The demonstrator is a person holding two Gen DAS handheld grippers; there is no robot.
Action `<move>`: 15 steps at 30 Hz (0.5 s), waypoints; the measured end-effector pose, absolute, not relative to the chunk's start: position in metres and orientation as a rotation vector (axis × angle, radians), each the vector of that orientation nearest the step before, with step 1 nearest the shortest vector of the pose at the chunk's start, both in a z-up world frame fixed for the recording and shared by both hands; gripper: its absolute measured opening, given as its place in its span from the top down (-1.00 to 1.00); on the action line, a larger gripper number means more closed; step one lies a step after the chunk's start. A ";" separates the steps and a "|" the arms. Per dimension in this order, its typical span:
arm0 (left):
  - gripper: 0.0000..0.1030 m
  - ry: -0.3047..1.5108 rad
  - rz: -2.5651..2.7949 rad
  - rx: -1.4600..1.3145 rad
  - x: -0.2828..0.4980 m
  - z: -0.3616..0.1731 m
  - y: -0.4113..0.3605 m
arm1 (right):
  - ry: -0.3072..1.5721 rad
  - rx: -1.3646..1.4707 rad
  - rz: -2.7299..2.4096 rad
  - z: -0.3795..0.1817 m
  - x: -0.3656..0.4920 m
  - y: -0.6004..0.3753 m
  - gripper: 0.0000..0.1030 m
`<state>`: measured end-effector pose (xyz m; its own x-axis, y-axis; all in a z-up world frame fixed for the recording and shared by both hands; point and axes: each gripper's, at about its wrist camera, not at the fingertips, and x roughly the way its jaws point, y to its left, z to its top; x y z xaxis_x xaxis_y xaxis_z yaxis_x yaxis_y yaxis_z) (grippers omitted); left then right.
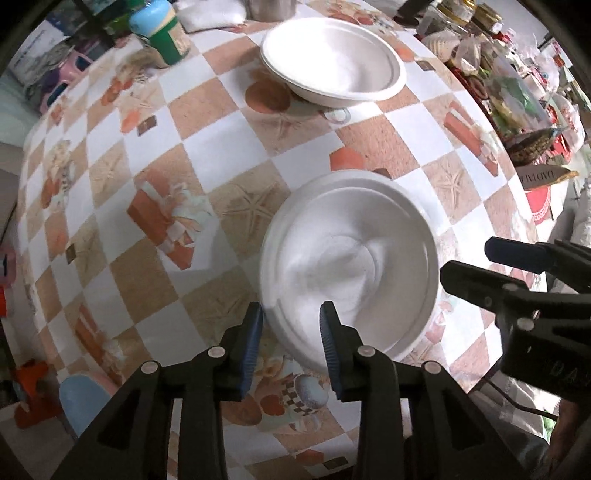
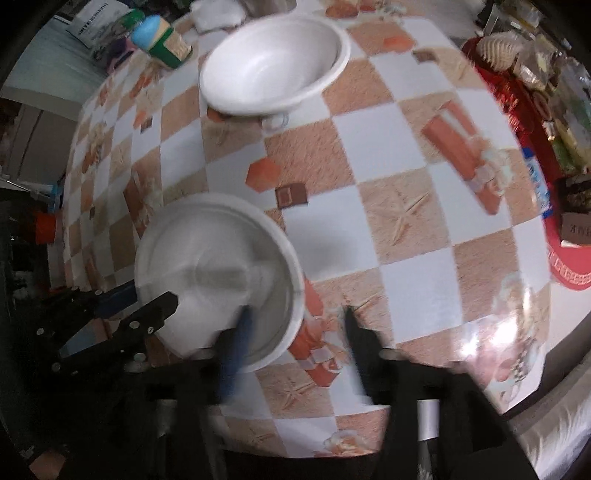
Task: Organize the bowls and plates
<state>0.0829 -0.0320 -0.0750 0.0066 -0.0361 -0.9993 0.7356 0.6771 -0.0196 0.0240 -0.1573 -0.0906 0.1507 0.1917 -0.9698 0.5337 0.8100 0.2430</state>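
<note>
A stack of white foam plates (image 1: 351,266) lies on the checkered tablecloth (image 1: 207,173) near the front edge; it also shows in the right wrist view (image 2: 218,273). A white foam bowl (image 1: 332,59) stands at the far side, also in the right wrist view (image 2: 273,62). My left gripper (image 1: 291,317) is open, its fingers astride the plates' near-left rim without clamping it. My right gripper (image 2: 295,325) is open, its left finger over the plates' right rim; it appears in the left wrist view (image 1: 469,262) just right of the plates.
A green bottle with a blue cap (image 1: 162,33) stands at the far left. Cluttered jars, packets and a basket (image 1: 532,147) line the right side on a red mat (image 2: 569,258). A blue chair seat (image 1: 77,398) sits below the table's left edge.
</note>
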 end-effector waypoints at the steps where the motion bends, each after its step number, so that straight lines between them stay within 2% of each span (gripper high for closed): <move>1: 0.30 1.448 -0.662 0.619 0.079 -0.074 -0.033 | 1.415 0.629 -0.263 -0.088 0.022 -0.158 -0.20; 15: 0.29 1.382 -0.599 0.594 0.079 -0.039 -0.035 | 1.400 0.567 -0.191 -0.061 0.012 -0.152 -0.20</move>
